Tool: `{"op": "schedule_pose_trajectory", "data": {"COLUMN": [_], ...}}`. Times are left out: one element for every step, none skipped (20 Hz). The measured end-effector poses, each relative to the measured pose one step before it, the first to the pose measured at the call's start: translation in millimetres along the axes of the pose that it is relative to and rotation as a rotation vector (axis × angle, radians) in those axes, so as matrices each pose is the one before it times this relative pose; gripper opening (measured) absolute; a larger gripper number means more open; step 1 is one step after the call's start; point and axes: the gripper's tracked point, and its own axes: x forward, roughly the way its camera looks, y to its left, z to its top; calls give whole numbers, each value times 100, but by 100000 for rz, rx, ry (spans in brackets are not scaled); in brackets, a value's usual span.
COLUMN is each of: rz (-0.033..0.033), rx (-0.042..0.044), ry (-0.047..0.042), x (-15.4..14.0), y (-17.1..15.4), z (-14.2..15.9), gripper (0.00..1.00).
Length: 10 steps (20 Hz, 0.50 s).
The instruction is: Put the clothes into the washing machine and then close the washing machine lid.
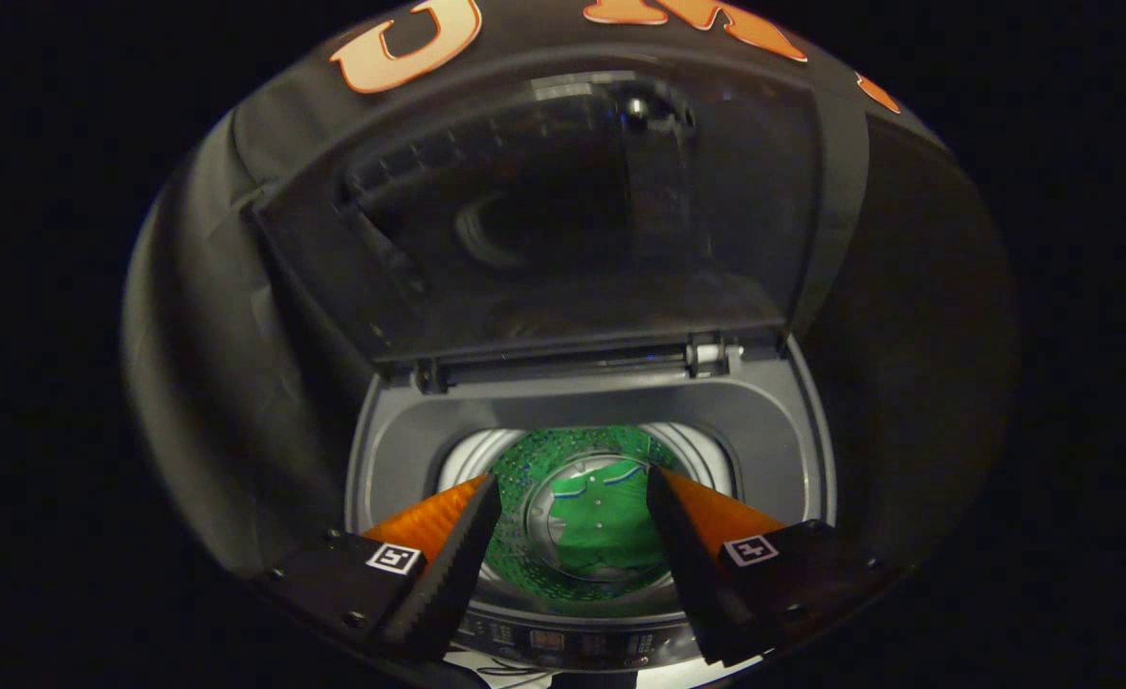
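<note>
1. The claw (572, 493) hangs above the washing machine (783, 421), its two fingers (462, 545) apart and gripping nothing.
2. One green garment (606, 517) lies at the bottom of the drum (524, 469), below and between the fingers.
3. One lid (563, 220) stands raised beyond the opening.

Black cloth (237, 402) hangs as the booth's wall on the left, right and far side.

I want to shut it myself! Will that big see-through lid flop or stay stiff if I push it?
The lid likely stays stiff: it stands upright as one flat panel. It probably swings down on its rear hinge. The open tongs hover above the green shirt.
</note>
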Motion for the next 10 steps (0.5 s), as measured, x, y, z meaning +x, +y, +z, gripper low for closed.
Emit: {"op": "schedule_pose_trajectory", "data": {"rz": [-76,-491,-862,-171,591,788,151,31,644,578], "rx": [-654,-1137,-1168,-581,32,-348,-727,-1273,-734,-615], "ry": [-2642,-2752,-2421,-2417,-2705,-3302,-3070,-2116,-3072,-2624], "x": [-1260,-916,-1226,-939,-1077,-687,-634,-681,-341,-244], "y": [270,7,-173,-30,204,263,168,95,200,279], "z": [969,1239,1105,1287,1321,1593,1430,1416,1640,1450], "gripper": [99,99,99,99,99,99,99,99,99,99]}}
